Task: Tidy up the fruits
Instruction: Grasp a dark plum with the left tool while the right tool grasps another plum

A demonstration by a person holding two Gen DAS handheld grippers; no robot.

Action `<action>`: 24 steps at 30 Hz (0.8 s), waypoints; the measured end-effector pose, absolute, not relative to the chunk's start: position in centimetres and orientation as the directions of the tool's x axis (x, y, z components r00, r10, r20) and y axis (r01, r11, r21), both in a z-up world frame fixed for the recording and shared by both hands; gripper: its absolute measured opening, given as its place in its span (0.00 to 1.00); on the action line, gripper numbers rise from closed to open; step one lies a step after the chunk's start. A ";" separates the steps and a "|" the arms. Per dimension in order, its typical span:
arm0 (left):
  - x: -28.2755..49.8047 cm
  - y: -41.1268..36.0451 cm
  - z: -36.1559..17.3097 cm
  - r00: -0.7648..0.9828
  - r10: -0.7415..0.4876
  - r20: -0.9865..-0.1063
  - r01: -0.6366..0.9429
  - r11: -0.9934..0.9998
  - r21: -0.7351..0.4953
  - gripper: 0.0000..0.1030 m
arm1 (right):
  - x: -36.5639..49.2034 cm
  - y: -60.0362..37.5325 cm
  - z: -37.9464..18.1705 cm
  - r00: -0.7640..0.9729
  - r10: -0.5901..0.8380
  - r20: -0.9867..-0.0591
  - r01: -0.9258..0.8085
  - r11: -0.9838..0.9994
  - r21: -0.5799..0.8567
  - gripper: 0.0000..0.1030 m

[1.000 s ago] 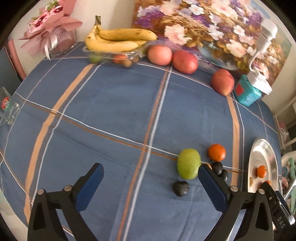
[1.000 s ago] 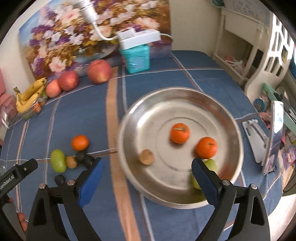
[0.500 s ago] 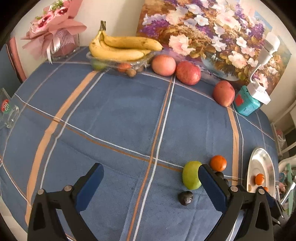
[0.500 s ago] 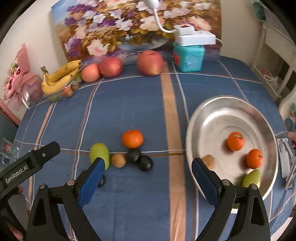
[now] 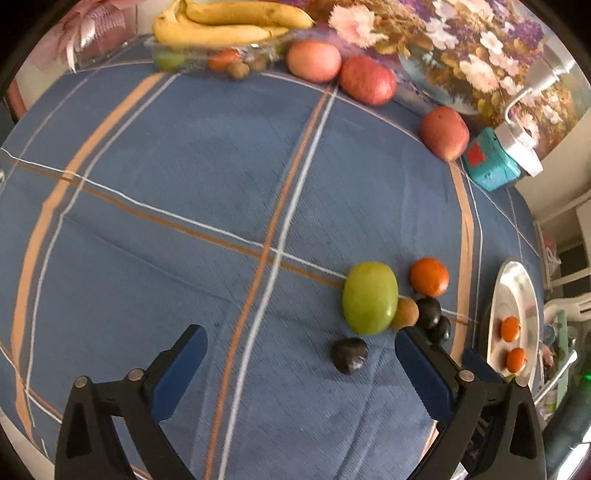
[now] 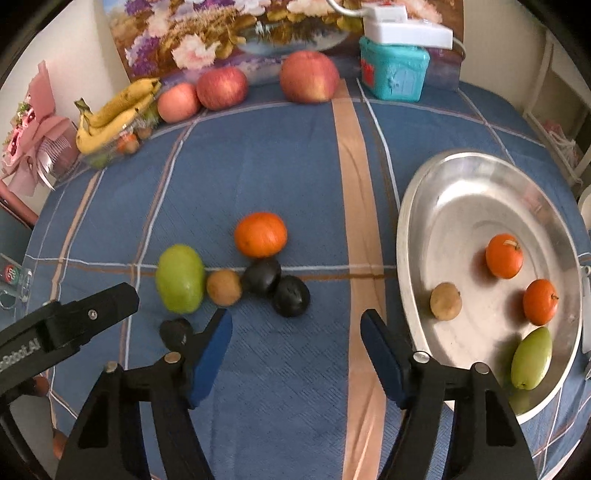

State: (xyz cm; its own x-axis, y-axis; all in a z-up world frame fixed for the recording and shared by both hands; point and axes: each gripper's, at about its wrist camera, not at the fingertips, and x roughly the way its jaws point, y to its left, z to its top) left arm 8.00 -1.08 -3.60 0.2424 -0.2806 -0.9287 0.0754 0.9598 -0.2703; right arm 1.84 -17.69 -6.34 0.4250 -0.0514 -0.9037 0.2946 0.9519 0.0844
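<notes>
Blue plaid cloth (image 5: 184, 192) covers the table, with a flower painting propped along its far edge.

From the left wrist, the left gripper (image 5: 299, 369) hangs spread and empty over the cloth, one dark plum (image 5: 349, 354) lying apart from the rest just ahead of its right finger. Beyond it sits the loose cluster: one green mango (image 5: 369, 297), one small brown fruit (image 5: 406, 314), two more dark plums (image 5: 430, 314) touching each other, and one orange (image 5: 429, 277). They lie bunched together, probably waiting to be moved. At the far right edge the metal plate (image 5: 517, 291) shows edge-on. Along the back stand three apples (image 5: 314, 61) in a row and a bunch of bananas (image 5: 229, 22) on a clear tray.

From the right wrist, the right gripper (image 6: 295, 343) has just been closing, yet its jaws are parted with nothing between them, aimed at the cloth just short of the plums. Its narrower gap suits a small fruit, so a plum seems the likely next pick. To the right, the plate (image 6: 461, 173) already holds four pieces: two oranges (image 6: 504, 255), one brown fruit (image 6: 446, 301) and one green mango (image 6: 531, 358). Six pieces remain in the cluster, so sorting looks under halfway. A teal box (image 6: 393, 74) stands by the painting.
</notes>
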 end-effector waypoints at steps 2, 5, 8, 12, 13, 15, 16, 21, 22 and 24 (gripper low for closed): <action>7.8 -1.5 -3.7 0.233 -0.279 -0.932 0.082 0.960 -0.267 0.98 | 1.8 -17.8 -6.7 0.413 -0.047 -0.910 0.291 0.953 0.083 0.56; 7.6 -2.2 -4.0 0.213 -0.293 -0.932 0.096 0.956 -0.278 0.91 | 1.8 -18.1 -7.1 0.405 -0.046 -0.913 0.288 0.954 0.080 0.51; 7.4 -2.9 -4.1 0.196 -0.305 -0.932 0.103 0.951 -0.290 0.85 | 2.1 -18.0 -7.3 0.409 -0.045 -0.911 0.282 0.956 0.080 0.45; 7.2 -3.7 -4.3 0.175 -0.335 -0.926 0.113 0.941 -0.319 0.73 | 2.4 -17.9 -7.3 0.418 -0.047 -0.907 0.266 0.961 0.073 0.43; 7.3 -3.8 -4.4 0.169 -0.343 -0.924 0.112 0.938 -0.328 0.70 | 2.5 -17.8 -7.3 0.420 -0.047 -0.907 0.263 0.962 0.072 0.43; 7.4 -4.0 -4.7 0.151 -0.361 -0.920 0.105 0.932 -0.348 0.64 | 2.7 -17.8 -7.4 0.420 -0.045 -0.906 0.258 0.964 0.071 0.40; 7.5 -4.1 -4.9 0.144 -0.370 -0.918 0.102 0.928 -0.358 0.61 | 2.9 -17.7 -7.4 0.421 -0.045 -0.906 0.256 0.964 0.071 0.36; 7.8 -4.2 -5.2 0.127 -0.390 -0.912 0.086 0.920 -0.381 0.46 | 3.1 -17.6 -7.5 0.423 -0.043 -0.905 0.245 0.967 0.069 0.27; 7.6 -3.9 -5.1 0.127 -0.391 -0.912 0.085 0.920 -0.382 0.42 | 3.1 -17.6 -7.5 0.425 -0.041 -0.904 0.246 0.967 0.072 0.26; 7.5 -3.7 -5.0 0.124 -0.404 -0.906 0.080 0.914 -0.397 0.37 | 3.1 -17.7 -7.3 0.432 -0.031 -0.901 0.245 0.966 0.083 0.21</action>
